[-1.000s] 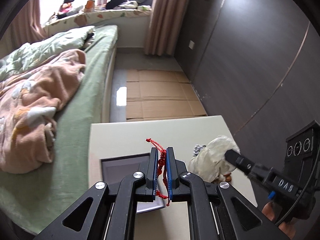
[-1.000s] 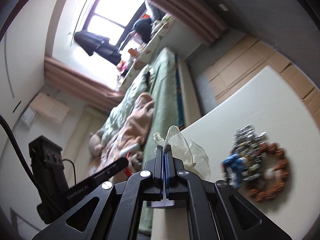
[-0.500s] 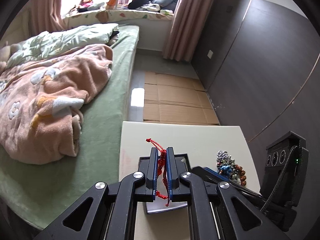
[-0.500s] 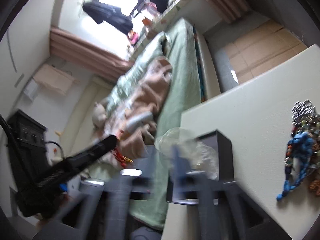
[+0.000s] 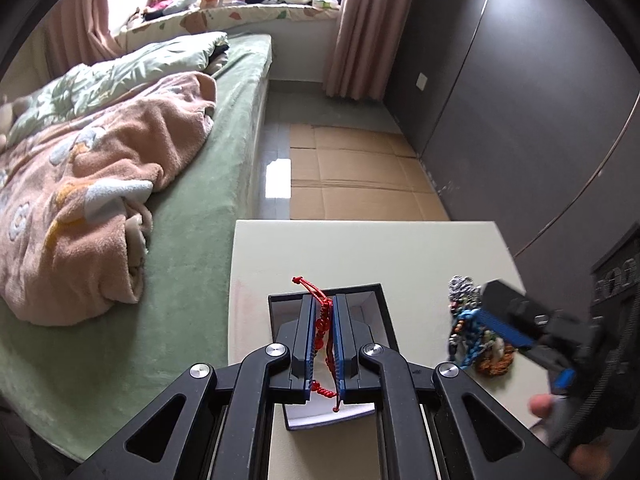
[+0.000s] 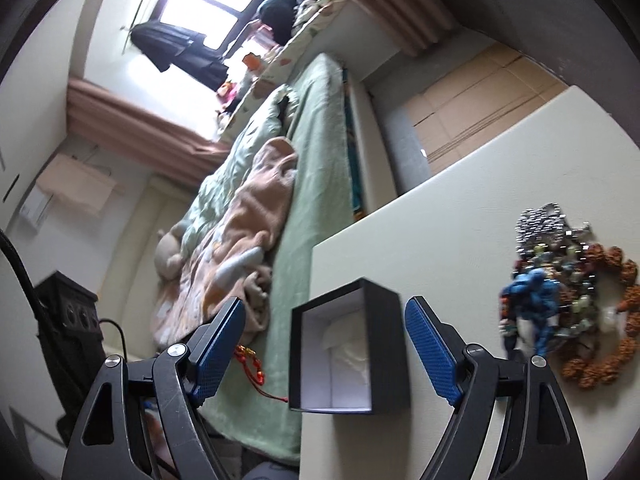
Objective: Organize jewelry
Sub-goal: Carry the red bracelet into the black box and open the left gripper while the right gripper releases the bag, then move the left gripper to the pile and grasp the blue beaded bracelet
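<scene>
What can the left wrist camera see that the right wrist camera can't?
Only the left wrist view shows the left gripper shut on the red bracelet, right in front of the lens, and the dark wardrobe. Only the right wrist view shows the window and white tissue inside the box. Both show the box, jewelry pile, table and bed.

Green bed (image 5: 200, 264) left of worktop (image 5: 360, 248), pink blanket (image 5: 88, 200) crumpled on it. Flattened cardboard (image 5: 360, 176) on floor beyond worktop. Pink curtain (image 5: 360, 28) by window ledge. Dark wardrobe panels (image 5: 520, 100) at right.
</scene>
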Tool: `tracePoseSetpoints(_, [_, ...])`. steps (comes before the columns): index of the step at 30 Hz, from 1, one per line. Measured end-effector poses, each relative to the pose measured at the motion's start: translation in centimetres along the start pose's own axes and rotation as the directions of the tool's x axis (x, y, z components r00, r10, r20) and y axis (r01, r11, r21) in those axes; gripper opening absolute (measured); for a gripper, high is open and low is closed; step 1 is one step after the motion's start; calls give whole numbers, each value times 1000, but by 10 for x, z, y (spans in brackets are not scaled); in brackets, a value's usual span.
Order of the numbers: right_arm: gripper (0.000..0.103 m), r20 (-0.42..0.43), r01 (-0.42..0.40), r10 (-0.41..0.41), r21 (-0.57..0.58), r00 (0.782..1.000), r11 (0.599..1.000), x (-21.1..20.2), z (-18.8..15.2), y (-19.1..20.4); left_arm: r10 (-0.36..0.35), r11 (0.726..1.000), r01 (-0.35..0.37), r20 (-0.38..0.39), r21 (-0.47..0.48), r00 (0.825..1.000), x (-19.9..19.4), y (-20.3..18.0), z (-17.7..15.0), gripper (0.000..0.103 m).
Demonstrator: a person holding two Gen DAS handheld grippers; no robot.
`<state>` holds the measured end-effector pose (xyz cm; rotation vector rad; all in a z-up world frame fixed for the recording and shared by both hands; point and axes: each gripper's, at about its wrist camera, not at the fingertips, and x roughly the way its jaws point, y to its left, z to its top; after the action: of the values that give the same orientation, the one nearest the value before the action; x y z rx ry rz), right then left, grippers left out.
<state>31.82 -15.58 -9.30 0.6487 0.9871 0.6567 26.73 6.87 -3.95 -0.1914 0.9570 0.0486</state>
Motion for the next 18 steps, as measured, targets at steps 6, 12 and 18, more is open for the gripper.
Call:
tracePoseSetpoints(6, [82,21,-10,10,18,1000,1000,-14,7,-9,29,1000,-29,-118,0,993,38,-5,-4,12])
tracePoseSetpoints(12, [82,74,-21,17,52,997,998,-40,16,-26,5,1000,-6,-68,-14,998,33,-13,-6,83])
tracePoseSetpoints(18, [83,131,43,-57,109,990,993,-70,20,-51,-46,999,47,-52,22,998,24,-35,-3,83])
